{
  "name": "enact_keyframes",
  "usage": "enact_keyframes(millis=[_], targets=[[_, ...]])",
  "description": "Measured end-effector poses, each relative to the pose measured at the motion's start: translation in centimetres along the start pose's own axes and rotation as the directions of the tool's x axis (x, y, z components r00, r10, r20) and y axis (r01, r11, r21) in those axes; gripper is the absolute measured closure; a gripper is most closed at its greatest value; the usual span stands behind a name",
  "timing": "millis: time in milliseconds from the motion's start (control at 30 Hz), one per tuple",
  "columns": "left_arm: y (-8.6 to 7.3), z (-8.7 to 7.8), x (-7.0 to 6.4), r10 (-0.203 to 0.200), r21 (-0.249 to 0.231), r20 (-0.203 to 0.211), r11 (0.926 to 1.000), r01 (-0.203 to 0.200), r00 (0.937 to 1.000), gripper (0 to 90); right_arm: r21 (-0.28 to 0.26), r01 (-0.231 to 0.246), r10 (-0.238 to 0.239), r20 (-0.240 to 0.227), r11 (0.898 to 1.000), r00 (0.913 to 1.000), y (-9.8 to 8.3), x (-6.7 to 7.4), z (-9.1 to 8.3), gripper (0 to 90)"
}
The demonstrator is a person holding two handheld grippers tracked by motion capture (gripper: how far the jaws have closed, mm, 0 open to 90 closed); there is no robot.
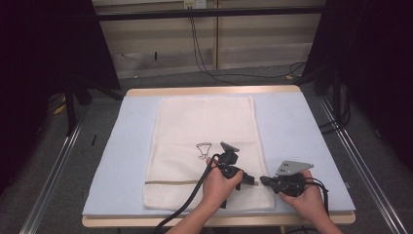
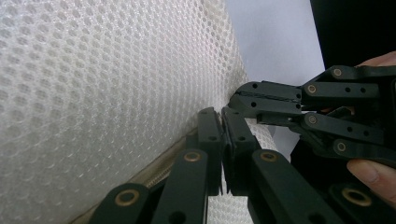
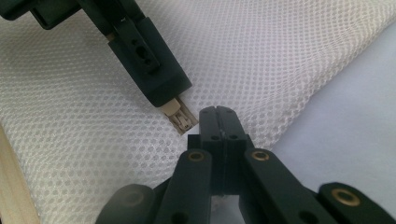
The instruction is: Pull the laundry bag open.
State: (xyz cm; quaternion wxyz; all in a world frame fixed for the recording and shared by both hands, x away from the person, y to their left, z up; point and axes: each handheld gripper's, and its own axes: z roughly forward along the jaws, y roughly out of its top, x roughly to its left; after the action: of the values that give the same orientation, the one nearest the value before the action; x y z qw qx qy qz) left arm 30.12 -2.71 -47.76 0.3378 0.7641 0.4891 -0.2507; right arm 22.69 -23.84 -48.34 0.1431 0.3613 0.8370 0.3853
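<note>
Where the white mesh bag lies flat on the pale blue padded surface, both grippers meet at its near right corner. Its fabric is a honeycomb net of small round holes, soft and slightly puffed, and rectangular in outline from above. A tan zipper band runs across the bag near its front edge, and a small dark line drawing sits near the middle.

In the right gripper view, the left gripper comes in from the upper left, its blocky black jaws clamped on the beige zipper pull, a small flat tab with a metal slider at its end. The jaws have just been closing, and the pull sits between them.

The right gripper has its two black jaws pressed together, their tips pinching the mesh just beside the zipper pull, near the bag's edge where the net gives way to the smooth blue pad.

In the left gripper view, the right gripper's hinged black links with brass-coloured pins stand just beside the left gripper's own closed tips.

From above, each hand wraps a gripper body, with a thick black cable trailing toward the front edge.
</note>
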Motion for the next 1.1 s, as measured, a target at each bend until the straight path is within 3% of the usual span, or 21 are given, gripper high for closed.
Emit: enact_keyframes(millis=[267,500,1100], targets=[[0.0,0.0,0.0,-0.024,0.0,-0.001,0.9997,0.024,0.9997,87.7,0.009,0.006,-0.006,0.004,1.0,1.0,0.1,0.1,0.0,90.0],[0.1,-0.9,0.3,-0.015,0.008,-0.015,0.9998,0.016,0.9998,87.7,0.014,-0.003,0.003,0.006,1.0,1.0,0.1,0.1,0.0,90.0],[0.0,-2.2,1.0,-0.047,0.015,0.0,0.9988,0.047,0.9989,87.7,0.008,-0.019,0.019,-0.004,1.0,0.9998,0.1,-0.1,0.0,90.0]])
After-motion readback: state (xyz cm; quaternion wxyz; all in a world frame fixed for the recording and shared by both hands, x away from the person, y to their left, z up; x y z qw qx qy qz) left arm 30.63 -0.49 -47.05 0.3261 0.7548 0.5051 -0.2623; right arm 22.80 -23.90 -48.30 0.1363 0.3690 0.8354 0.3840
